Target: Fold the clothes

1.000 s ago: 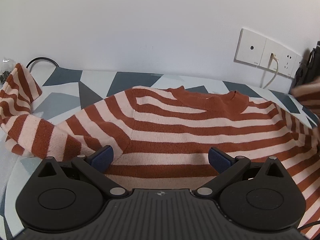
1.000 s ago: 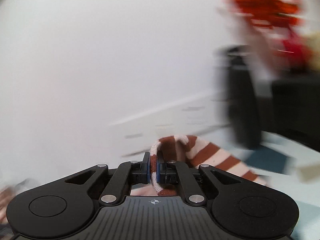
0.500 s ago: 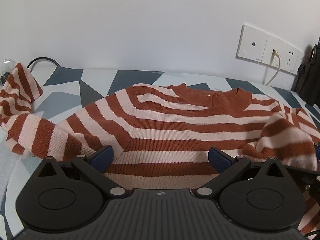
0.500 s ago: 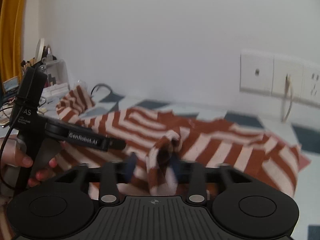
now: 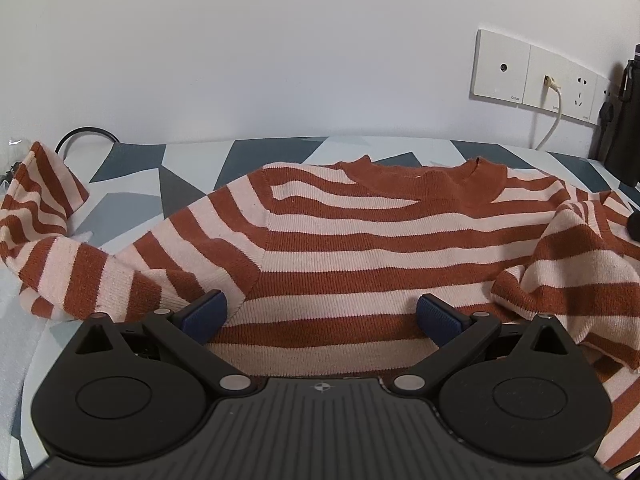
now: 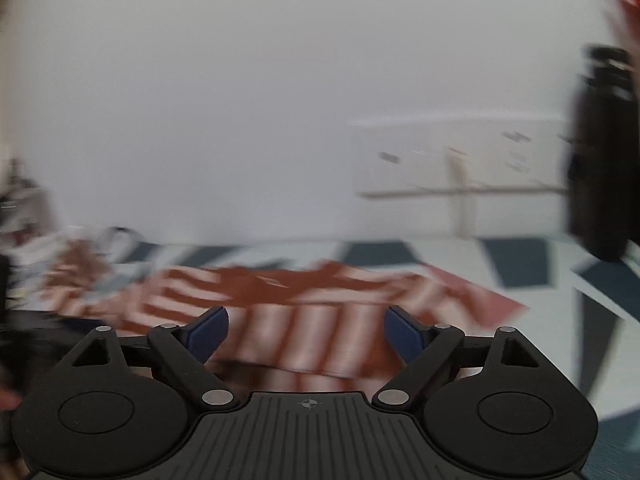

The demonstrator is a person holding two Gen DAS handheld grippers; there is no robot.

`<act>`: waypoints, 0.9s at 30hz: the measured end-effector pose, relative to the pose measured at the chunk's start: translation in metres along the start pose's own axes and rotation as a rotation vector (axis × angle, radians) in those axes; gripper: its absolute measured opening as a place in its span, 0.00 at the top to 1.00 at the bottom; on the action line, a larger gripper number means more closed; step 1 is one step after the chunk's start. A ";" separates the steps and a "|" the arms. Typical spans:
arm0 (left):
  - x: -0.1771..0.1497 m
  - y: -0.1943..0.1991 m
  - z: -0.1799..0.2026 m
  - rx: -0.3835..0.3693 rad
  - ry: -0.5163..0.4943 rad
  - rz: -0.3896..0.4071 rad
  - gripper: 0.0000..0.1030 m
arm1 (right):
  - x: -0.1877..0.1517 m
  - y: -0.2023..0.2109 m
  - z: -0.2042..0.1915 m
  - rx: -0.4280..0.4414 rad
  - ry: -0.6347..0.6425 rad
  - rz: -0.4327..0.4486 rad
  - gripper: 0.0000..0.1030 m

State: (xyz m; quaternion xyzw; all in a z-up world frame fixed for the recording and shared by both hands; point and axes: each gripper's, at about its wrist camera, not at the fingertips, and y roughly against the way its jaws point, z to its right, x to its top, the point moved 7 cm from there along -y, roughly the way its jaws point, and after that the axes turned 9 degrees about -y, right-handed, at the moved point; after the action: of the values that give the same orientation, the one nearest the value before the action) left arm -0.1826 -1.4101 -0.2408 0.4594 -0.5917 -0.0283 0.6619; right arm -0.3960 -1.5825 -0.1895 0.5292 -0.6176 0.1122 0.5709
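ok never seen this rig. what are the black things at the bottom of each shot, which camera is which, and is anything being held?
No robot arm here: a person carries a pair of hand-held tongs in each hand, and each pair has a fisheye camera looking forward along its two fingers. The black shapes at the bottom are the tongs themselves.

The sharp picture is from the left tongs. They are open over the hem of a red-and-cream striped sweater spread on a tablecloth with a grey-blue geometric pattern. One sleeve is folded in over the body. Wall sockets sit behind.

The blurred picture is from the right tongs, caught moving. Their jaws have just been opening; the sweater lies past them and nothing is gripped. So neither pair holds anything.
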 end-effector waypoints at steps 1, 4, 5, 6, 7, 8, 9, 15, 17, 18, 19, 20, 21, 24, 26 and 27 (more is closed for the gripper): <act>0.000 0.000 0.000 0.001 0.000 0.001 0.00 | -0.001 -0.004 0.009 -0.050 -0.002 -0.018 0.18; 0.000 0.000 0.000 0.002 0.000 0.002 0.00 | -0.013 -0.018 0.024 -0.138 0.015 -0.079 0.13; 0.000 0.000 0.000 0.002 0.001 0.002 0.00 | -0.018 -0.023 0.027 -0.156 0.021 -0.105 0.12; 0.000 0.000 0.000 0.002 0.001 0.002 0.00 | -0.021 -0.028 0.027 -0.162 0.025 -0.126 0.12; 0.000 0.000 0.000 0.003 0.001 0.002 0.00 | -0.023 -0.032 0.027 -0.165 0.028 -0.144 0.12; 0.000 0.000 0.001 0.004 0.001 0.002 0.00 | -0.024 -0.036 0.027 -0.169 0.031 -0.163 0.09; 0.000 0.000 0.001 0.004 0.001 0.002 0.00 | -0.026 -0.038 0.027 -0.170 0.034 -0.176 0.05; 0.000 -0.001 0.001 0.014 0.006 0.003 0.00 | -0.031 -0.044 0.026 -0.171 0.058 -0.220 0.01; 0.000 -0.001 0.001 0.022 0.008 0.003 0.00 | -0.030 -0.043 0.025 -0.164 0.064 -0.228 0.01; 0.000 -0.001 0.002 0.029 0.007 0.003 0.00 | -0.029 -0.041 0.024 -0.160 0.067 -0.233 0.01; 0.000 -0.001 0.003 0.035 0.001 0.004 0.00 | -0.029 -0.040 0.024 -0.158 0.067 -0.235 0.01; 0.001 -0.001 0.003 0.041 -0.005 0.004 0.00 | -0.029 -0.039 0.025 -0.157 0.066 -0.237 0.01; 0.001 -0.001 0.004 0.047 -0.011 0.005 0.00 | -0.028 -0.039 0.026 -0.158 0.065 -0.237 0.01; 0.003 -0.002 0.006 0.061 -0.027 0.005 0.00 | -0.028 -0.039 0.030 -0.157 0.061 -0.236 0.01; 0.003 -0.002 0.004 0.046 -0.013 -0.007 0.00 | -0.028 -0.039 0.031 -0.157 0.065 -0.235 0.01; 0.003 -0.002 0.003 0.035 0.000 -0.023 0.00 | -0.028 -0.039 0.031 -0.157 0.065 -0.234 0.01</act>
State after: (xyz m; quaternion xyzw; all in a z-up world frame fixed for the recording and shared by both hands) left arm -0.1828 -1.4143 -0.2399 0.4775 -0.5868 -0.0255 0.6534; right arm -0.3899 -1.6071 -0.2407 0.5473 -0.5396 0.0132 0.6396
